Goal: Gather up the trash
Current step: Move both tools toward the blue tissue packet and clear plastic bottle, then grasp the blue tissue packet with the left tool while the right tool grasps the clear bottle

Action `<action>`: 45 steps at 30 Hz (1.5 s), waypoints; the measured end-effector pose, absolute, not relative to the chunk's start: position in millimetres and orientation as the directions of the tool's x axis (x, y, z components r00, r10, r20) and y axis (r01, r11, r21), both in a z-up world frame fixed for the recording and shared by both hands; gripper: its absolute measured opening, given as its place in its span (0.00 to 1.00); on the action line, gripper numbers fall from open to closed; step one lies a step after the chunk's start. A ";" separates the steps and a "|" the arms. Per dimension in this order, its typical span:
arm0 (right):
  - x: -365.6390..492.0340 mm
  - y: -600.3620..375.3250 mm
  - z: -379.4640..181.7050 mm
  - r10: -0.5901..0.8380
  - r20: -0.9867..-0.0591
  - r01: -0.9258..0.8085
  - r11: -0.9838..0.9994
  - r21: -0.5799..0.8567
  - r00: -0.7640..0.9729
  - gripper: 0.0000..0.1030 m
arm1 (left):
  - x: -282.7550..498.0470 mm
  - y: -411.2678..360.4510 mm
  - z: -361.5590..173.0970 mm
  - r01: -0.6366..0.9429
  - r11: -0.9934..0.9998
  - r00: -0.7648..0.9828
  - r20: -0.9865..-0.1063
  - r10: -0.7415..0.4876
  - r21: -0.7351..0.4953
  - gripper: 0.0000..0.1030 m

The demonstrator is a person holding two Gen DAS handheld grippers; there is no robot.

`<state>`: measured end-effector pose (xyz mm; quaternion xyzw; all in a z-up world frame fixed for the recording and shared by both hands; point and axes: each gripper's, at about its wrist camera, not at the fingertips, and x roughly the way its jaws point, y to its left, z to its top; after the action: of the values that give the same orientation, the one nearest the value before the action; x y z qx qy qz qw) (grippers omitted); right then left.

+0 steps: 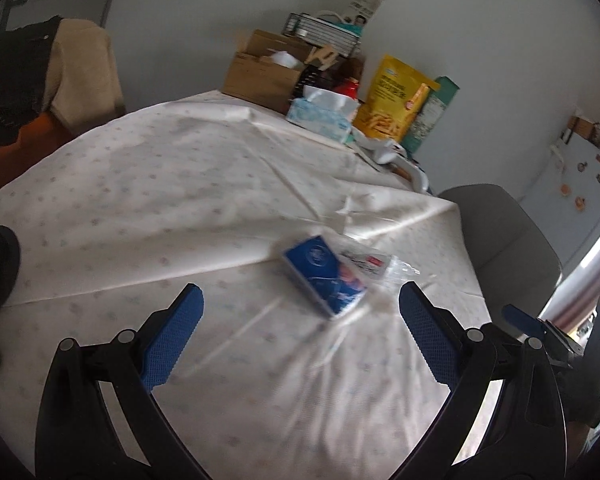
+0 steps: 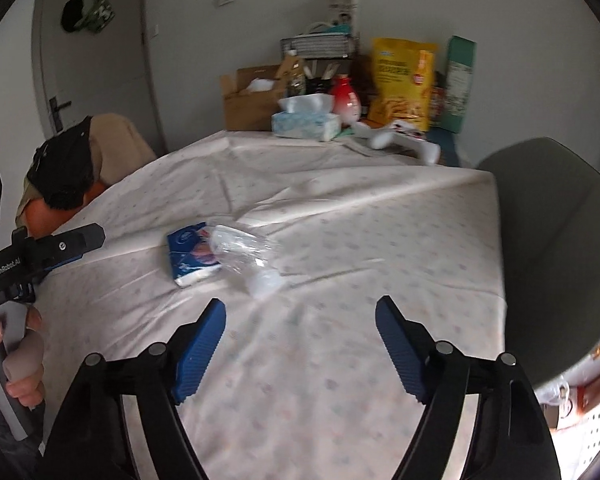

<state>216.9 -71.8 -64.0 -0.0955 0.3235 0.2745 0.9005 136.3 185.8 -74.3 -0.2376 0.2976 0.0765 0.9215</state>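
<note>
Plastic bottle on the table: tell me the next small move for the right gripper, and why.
Probably ease the right gripper forward toward the plastic bottle. It is open and empty, and the bottle lies just ahead, against the blue tissue pack.

At the left edge of the right wrist view, white lettering reading "GenRobot.AI" runs along the black body of the left gripper (image 2: 86, 238), the last letters cut off by the frame. The yellow snack bag (image 2: 402, 80) at upper centre and the blue tissue packet (image 2: 192, 252) mid-frame carry print, but it is too blurred to read.
</note>
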 end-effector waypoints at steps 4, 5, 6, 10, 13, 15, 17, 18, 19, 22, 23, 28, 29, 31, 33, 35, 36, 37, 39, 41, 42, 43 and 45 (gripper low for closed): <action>227.0 -47.0 -68.3 0.442 -0.649 -0.586 0.810 -0.008 0.619 0.67 | 134.8 198.6 -78.0 -0.306 0.866 0.806 -0.592 0.016 -0.394 0.94; 229.5 -43.1 -69.5 0.443 -0.654 -0.591 0.807 -0.008 0.614 0.65 | 135.1 200.6 -78.8 -0.310 0.864 0.805 -0.593 0.017 -0.396 0.94; 232.6 -37.0 -71.7 0.442 -0.661 -0.597 0.802 -0.011 0.606 0.65 | 135.3 201.8 -79.2 -0.311 0.863 0.805 -0.593 0.016 -0.398 0.94; 243.8 -21.6 -82.4 0.434 -0.686 -0.608 0.793 -0.017 0.584 0.59 | 137.3 203.6 -82.7 -0.310 0.865 0.800 -0.599 0.013 -0.395 0.94; 253.2 -15.2 -92.9 0.429 -0.703 -0.605 0.796 -0.002 0.567 0.56 | 138.9 204.2 -85.2 -0.314 0.864 0.795 -0.606 0.013 -0.393 0.94; 257.1 -9.5 -99.8 0.429 -0.715 -0.613 0.790 0.000 0.553 0.55 | 139.7 205.2 -87.0 -0.316 0.864 0.792 -0.610 0.012 -0.392 0.94; 259.3 -4.7 -104.9 0.423 -0.723 -0.621 0.784 -0.011 0.546 0.53 | 140.4 207.5 -88.7 -0.317 0.861 0.792 -0.611 0.009 -0.398 0.94; 261.8 -1.9 -107.9 0.419 -0.728 -0.622 0.783 -0.013 0.542 0.53 | 141.5 208.1 -89.5 -0.316 0.860 0.790 -0.613 0.005 -0.400 0.94; 264.4 -0.8 -109.4 0.418 -0.730 -0.621 0.784 -0.012 0.541 0.51 | 142.4 208.4 -90.0 -0.314 0.861 0.788 -0.615 0.002 -0.400 0.94; 271.7 -0.2 -111.7 0.422 -0.729 -0.614 0.789 0.003 0.539 0.37 | 147.9 205.6 -89.8 -0.302 0.868 0.782 -0.623 -0.010 -0.394 0.94; 273.8 -1.3 -112.4 0.420 -0.733 -0.611 0.792 0.008 0.535 0.32 | 149.1 203.7 -89.2 -0.299 0.871 0.781 -0.624 -0.012 -0.391 0.94; 270.6 -19.8 -106.8 0.418 -0.715 -0.580 0.814 0.022 0.560 0.32 | 166.0 188.3 -87.0 -0.267 0.893 0.769 -0.638 -0.030 -0.363 0.94; 269.8 -25.9 -105.4 0.414 -0.712 -0.567 0.823 0.028 0.566 0.32 | 169.3 185.5 -87.2 -0.262 0.896 0.767 -0.641 -0.033 -0.360 0.92; 268.4 -39.0 -102.0 0.413 -0.705 -0.545 0.837 0.045 0.576 0.32 | 180.7 176.2 -89.1 -0.252 0.904 0.751 -0.659 -0.042 -0.344 0.89; 266.9 -50.9 -99.5 0.413 -0.700 -0.528 0.847 0.061 0.583 0.32 | 189.9 168.8 -90.5 -0.245 0.908 0.744 -0.666 -0.049 -0.340 0.86; 265.0 -65.2 -97.9 0.412 -0.697 -0.506 0.859 0.082 0.587 0.32 | 197.1 161.7 -91.8 -0.241 0.915 0.737 -0.674 -0.045 -0.324 0.85; 264.8 -70.1 -97.3 0.412 -0.696 -0.499 0.862 0.088 0.589 0.32 | 200.9 158.2 -92.9 -0.239 0.918 0.732 -0.679 -0.043 -0.316 0.85; 264.2 -76.5 -96.3 0.411 -0.693 -0.490 0.866 0.095 0.593 0.32 | 206.2 154.5 -94.8 -0.242 0.921 0.724 -0.689 -0.039 -0.305 0.85; 263.6 -86.6 -94.9 0.407 -0.687 -0.475 0.874 0.102 0.602 0.32 | 215.0 149.3 -98.8 -0.248 0.924 0.705 -0.708 -0.033 -0.290 0.84; 263.0 -97.0 -94.4 0.405 -0.683 -0.458 0.881 0.116 0.608 0.32 | 221.4 144.9 -102.4 -0.251 0.928 0.689 -0.724 -0.028 -0.275 0.84; 263.2 -102.3 -94.3 0.404 -0.681 -0.448 0.885 0.124 0.610 0.32 | 224.6 142.5 -104.0 -0.255 0.931 0.683 -0.731 -0.019 -0.262 0.84; 263.0 -105.1 -94.9 0.404 -0.681 -0.444 0.887 0.128 0.611 0.32 | 227.5 141.3 -105.3 -0.257 0.932 0.678 -0.735 -0.014 -0.255 0.84; 263.4 -109.4 -97.2 0.403 -0.687 -0.437 0.889 0.137 0.605 0.32 | 234.1 138.4 -107.8 -0.266 0.935 0.668 -0.744 0.003 -0.235 0.84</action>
<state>263.4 -109.4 -97.2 -0.0226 0.3777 0.2343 0.8955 234.1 138.4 -107.8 -0.1641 0.4004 0.0750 0.8984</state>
